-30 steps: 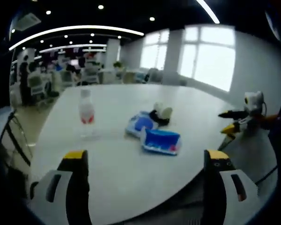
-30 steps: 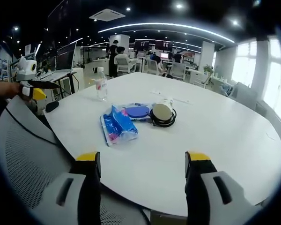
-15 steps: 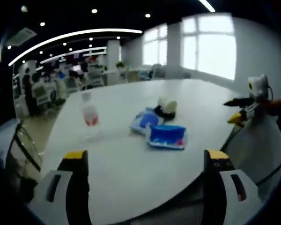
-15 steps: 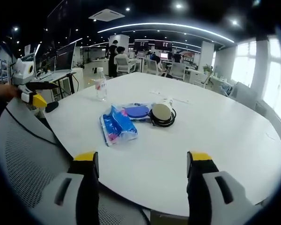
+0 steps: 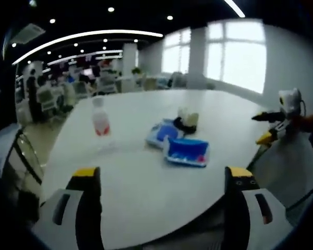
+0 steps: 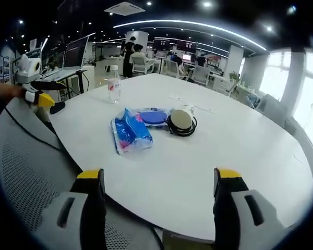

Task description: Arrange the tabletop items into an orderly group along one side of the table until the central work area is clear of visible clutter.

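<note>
A round white table [image 5: 146,182] [image 6: 240,146] carries a small cluster of items. A blue tissue pack [image 5: 185,151] [image 6: 130,136] lies beside a blue round-lidded pouch [image 5: 160,134] [image 6: 153,116] and a cream disc on a black coiled cable [image 5: 187,120] [image 6: 180,122]. A clear water bottle with a red label [image 5: 99,125] [image 6: 113,89] stands apart. My left gripper [image 5: 161,177] hangs open over the near table edge. My right gripper [image 6: 159,179] is open too, short of the rim. Each gripper shows at the other view's side: right gripper [image 5: 274,127], left gripper [image 6: 39,94].
A grey mesh chair back [image 6: 26,172] stands under my right gripper at the table's edge. Another chair [image 5: 15,156] is left of the table. Office desks, chairs and seated people [image 6: 135,57] fill the background, with bright windows [image 5: 235,52] behind.
Both cameras have shifted slightly; the left view has turned a little and the right view has lifted. The items on the table have not moved. Both grippers stay open.
</note>
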A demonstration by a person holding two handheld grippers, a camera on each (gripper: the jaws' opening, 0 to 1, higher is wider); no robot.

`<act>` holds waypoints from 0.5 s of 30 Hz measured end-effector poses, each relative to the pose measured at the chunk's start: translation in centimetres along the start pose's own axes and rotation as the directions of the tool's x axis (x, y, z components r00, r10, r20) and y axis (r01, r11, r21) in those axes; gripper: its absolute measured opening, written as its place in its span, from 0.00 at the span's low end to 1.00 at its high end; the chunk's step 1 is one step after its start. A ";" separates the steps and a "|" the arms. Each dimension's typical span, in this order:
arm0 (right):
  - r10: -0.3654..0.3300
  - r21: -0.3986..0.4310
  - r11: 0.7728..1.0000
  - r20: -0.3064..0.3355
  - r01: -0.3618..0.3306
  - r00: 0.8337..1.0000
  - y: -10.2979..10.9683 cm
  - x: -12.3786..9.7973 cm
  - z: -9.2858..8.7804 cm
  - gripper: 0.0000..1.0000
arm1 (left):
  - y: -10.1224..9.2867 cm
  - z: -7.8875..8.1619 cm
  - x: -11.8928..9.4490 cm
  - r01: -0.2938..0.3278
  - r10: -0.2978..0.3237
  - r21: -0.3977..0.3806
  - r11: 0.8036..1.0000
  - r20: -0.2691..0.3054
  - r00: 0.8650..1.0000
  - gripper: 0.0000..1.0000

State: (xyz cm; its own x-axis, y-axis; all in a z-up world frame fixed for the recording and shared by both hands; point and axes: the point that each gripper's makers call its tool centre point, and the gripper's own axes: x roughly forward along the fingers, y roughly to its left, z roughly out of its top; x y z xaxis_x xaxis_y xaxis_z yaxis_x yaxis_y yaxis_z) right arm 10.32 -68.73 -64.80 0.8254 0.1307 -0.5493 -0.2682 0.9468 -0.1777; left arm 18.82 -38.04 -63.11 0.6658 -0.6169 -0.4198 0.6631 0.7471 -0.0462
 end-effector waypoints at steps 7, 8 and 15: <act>-0.016 -0.013 1.000 0.006 0.017 1.000 -0.3 -0.1 0.1 0.83 | 0.0 -0.7 0.1 -0.010 0.011 0.029 1.000 -0.047 0.999 0.91; -0.019 -0.013 1.000 0.010 0.019 1.000 -0.3 -0.1 0.1 0.83 | 0.1 -0.6 0.0 -0.014 0.015 0.029 0.999 -0.042 0.999 0.91; -0.030 -0.025 0.999 0.006 0.031 1.000 -0.4 -0.2 0.1 0.83 | 0.0 -0.9 0.0 -0.010 0.011 0.038 0.999 -0.050 0.999 0.92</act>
State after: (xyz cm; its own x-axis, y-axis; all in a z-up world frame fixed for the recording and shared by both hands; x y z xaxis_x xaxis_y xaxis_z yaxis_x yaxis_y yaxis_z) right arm 10.33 -69.11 -64.55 0.8361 0.1036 -0.5388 -0.2550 0.9429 -0.2144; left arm 18.53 -37.86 -63.89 0.6555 -0.5952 -0.4649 0.6693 0.7429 -0.0074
